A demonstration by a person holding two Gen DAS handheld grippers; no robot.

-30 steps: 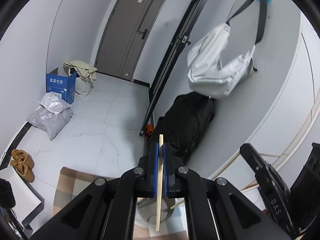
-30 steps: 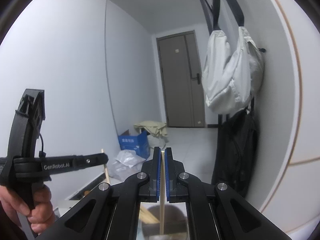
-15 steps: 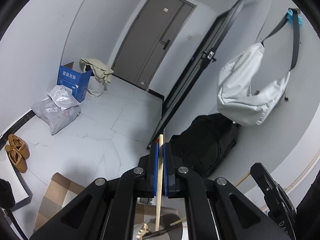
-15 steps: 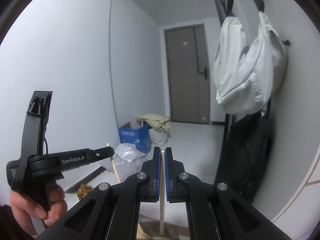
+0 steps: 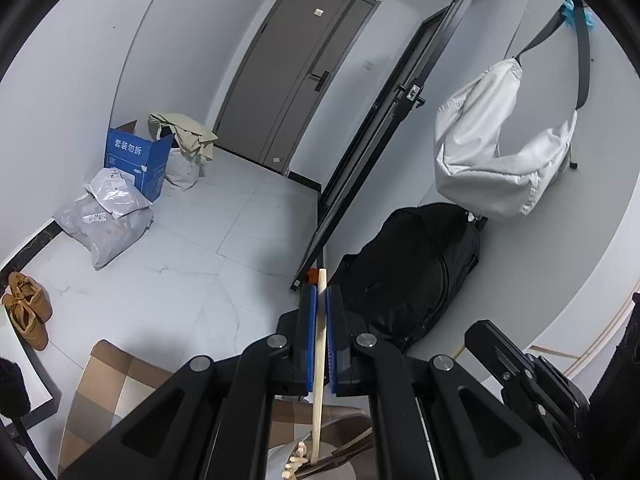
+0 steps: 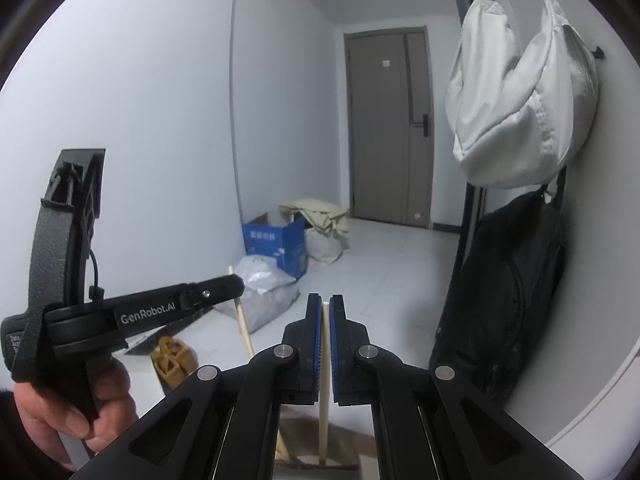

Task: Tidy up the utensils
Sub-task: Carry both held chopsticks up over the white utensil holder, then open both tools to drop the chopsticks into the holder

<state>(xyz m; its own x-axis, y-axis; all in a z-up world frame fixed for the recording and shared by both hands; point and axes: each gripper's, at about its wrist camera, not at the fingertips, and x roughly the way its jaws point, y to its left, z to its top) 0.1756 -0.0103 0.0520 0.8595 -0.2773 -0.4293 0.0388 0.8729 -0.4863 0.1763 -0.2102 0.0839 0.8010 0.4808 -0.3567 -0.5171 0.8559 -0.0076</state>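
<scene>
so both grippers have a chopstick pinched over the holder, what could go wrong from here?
1. The left gripper clamps its chopstick near the top, with a long free end; it may pivot and miss the round holder.
2. Utensils already lean inside the holder; the incoming tip could jam against them.
3. In the right wrist view, the right gripper and its chopstick sit close beside the left one, so the sticks could clash.

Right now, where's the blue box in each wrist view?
Left wrist: blue box at upper left, on the floor against the wall.
Right wrist: blue box just left of centre, on the floor against the wall.
Shared landmark: the grey door behind it.
</scene>
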